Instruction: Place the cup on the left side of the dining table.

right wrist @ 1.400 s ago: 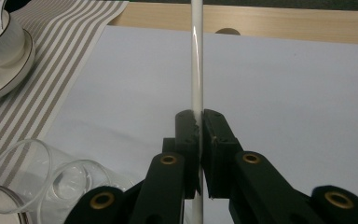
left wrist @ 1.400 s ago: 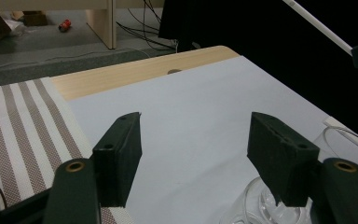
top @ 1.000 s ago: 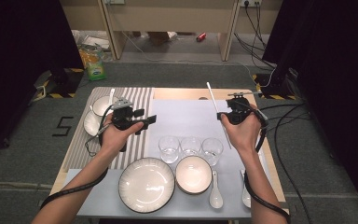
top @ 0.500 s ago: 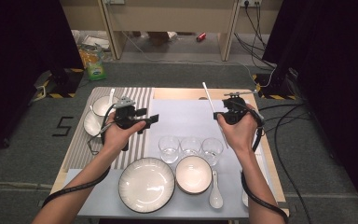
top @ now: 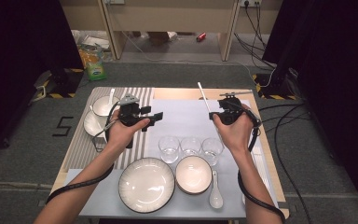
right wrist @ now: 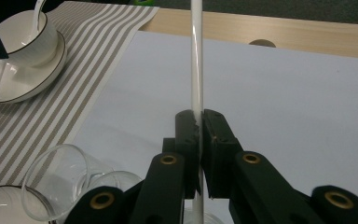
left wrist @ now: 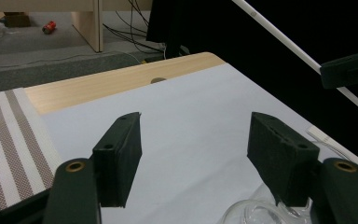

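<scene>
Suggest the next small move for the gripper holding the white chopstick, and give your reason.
Probably lower the chopstick toward the mat beside the bowl. The right hand-held gripper is shut on it and holds it in the air above the glasses, while the left hand-held gripper hangs open with nothing between its jaws.

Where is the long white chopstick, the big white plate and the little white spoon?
long white chopstick (right wrist: 196, 56), right gripper view, on its shaft above the black jaws.
big white plate (top: 146, 185), high view, on its middle.
little white spoon (top: 215, 200), high view, on its bowl.
</scene>
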Action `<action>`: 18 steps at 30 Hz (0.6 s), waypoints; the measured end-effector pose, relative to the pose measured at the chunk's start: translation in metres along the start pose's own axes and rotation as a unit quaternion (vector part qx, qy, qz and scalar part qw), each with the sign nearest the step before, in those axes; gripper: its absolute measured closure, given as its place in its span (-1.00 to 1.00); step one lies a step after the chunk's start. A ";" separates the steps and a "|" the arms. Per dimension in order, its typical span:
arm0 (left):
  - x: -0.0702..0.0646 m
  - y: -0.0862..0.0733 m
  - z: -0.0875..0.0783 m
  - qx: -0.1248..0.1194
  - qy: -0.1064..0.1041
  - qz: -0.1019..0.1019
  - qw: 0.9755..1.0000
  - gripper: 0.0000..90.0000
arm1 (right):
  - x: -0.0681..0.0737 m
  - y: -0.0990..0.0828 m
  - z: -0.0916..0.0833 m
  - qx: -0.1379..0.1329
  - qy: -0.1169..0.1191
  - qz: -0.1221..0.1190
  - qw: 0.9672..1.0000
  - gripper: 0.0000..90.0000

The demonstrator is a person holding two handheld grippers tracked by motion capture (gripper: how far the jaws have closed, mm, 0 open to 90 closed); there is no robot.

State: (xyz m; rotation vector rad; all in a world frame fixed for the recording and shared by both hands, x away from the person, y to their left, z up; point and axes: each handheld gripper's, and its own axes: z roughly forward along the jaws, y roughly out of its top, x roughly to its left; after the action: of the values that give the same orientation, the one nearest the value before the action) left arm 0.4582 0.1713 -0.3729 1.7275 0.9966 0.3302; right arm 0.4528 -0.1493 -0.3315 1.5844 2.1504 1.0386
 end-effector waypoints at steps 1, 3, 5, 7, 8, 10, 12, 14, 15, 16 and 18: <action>0.000 0.000 0.001 0.000 -0.001 0.000 1.000 -0.24 | 0.001 0.000 0.000 0.000 0.001 -0.001 1.000 0.90; -0.001 0.001 0.002 -0.001 -0.003 0.000 1.000 -0.24 | 0.002 0.001 0.000 -0.002 0.002 -0.005 1.000 0.90; -0.003 0.003 0.003 -0.002 -0.006 -0.002 1.000 -0.24 | 0.004 0.001 0.000 -0.004 0.004 -0.006 1.000 0.90; -0.005 0.005 0.006 -0.003 -0.015 -0.007 1.000 -0.24 | 0.006 0.001 0.001 -0.004 0.006 -0.008 1.000 0.90; -0.006 0.006 0.007 -0.004 -0.017 -0.008 1.000 -0.23 | 0.007 0.002 0.001 -0.004 0.008 -0.009 1.000 0.90; -0.008 0.007 0.008 -0.004 -0.018 -0.005 1.000 -0.23 | 0.009 0.002 0.002 -0.005 0.011 -0.013 1.000 0.90; -0.010 0.009 0.009 -0.005 -0.020 -0.005 1.000 -0.23 | 0.011 0.002 0.002 -0.006 0.011 -0.013 1.000 0.90; -0.010 0.009 0.010 -0.004 -0.019 -0.004 1.000 -0.22 | 0.013 0.003 0.002 -0.009 0.014 -0.015 1.000 0.90; -0.010 0.010 0.010 -0.004 -0.019 -0.003 1.000 -0.22 | 0.014 0.003 0.002 -0.011 0.013 -0.018 1.000 0.90; -0.010 0.010 0.010 -0.004 -0.019 -0.003 1.000 -0.22 | 0.015 0.003 0.001 -0.011 0.011 -0.019 1.000 0.90; -0.009 0.010 0.010 -0.004 -0.018 -0.004 1.000 -0.22 | 0.016 0.003 0.001 -0.017 0.014 -0.022 1.000 0.90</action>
State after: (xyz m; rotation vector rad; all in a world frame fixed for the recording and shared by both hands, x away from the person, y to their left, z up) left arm 0.4637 0.1565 -0.3657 1.7149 0.9752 0.2966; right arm 0.4499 -0.1334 -0.3268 1.5105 2.1636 1.0829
